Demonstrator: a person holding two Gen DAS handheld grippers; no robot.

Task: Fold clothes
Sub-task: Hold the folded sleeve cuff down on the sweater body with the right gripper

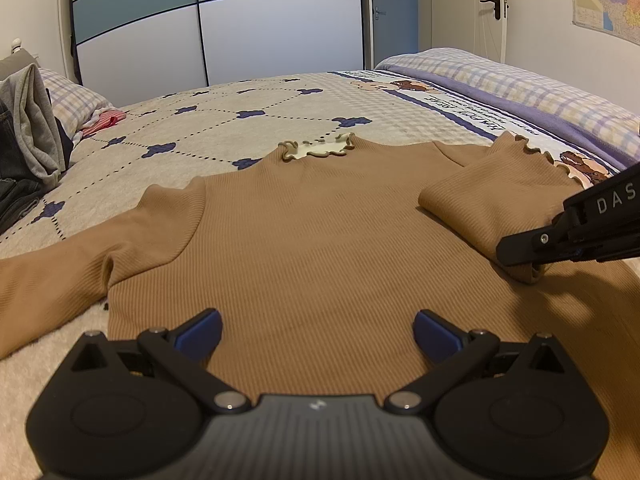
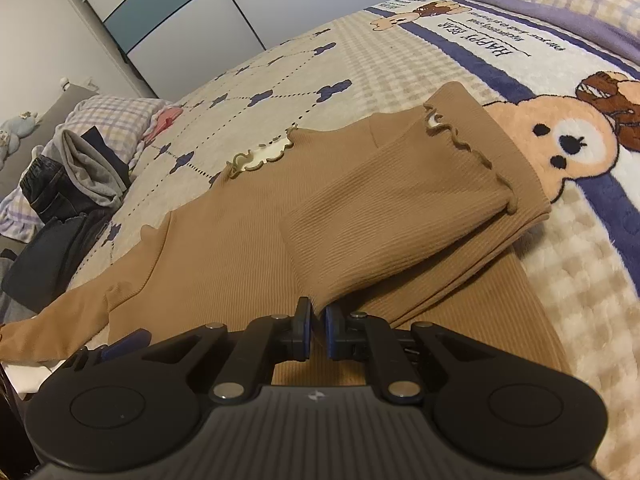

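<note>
A tan ribbed sweater point(image 1: 312, 236) with a frilled collar point(image 1: 316, 148) lies flat on the bed, front hem toward me. Its right sleeve point(image 2: 384, 216) is folded back across the body, the frilled cuff point(image 2: 472, 148) near the bear print. My right gripper point(image 2: 317, 330) is shut on the folded edge of that sleeve, which is pinched between the blue pads; the same gripper point(image 1: 520, 258) comes in from the right edge of the left wrist view. My left gripper point(image 1: 318, 334) hovers wide open over the lower hem, nothing between its fingers. The left sleeve point(image 1: 60, 276) stretches out flat.
The bed's blanket point(image 1: 248, 120) has a navy clover pattern and a bear print point(image 2: 560, 140) on the right. A pile of grey and dark clothes point(image 2: 68, 184) sits at the left by a plaid pillow point(image 1: 76, 96). A wardrobe point(image 1: 216, 20) and a door point(image 1: 472, 4) stand behind.
</note>
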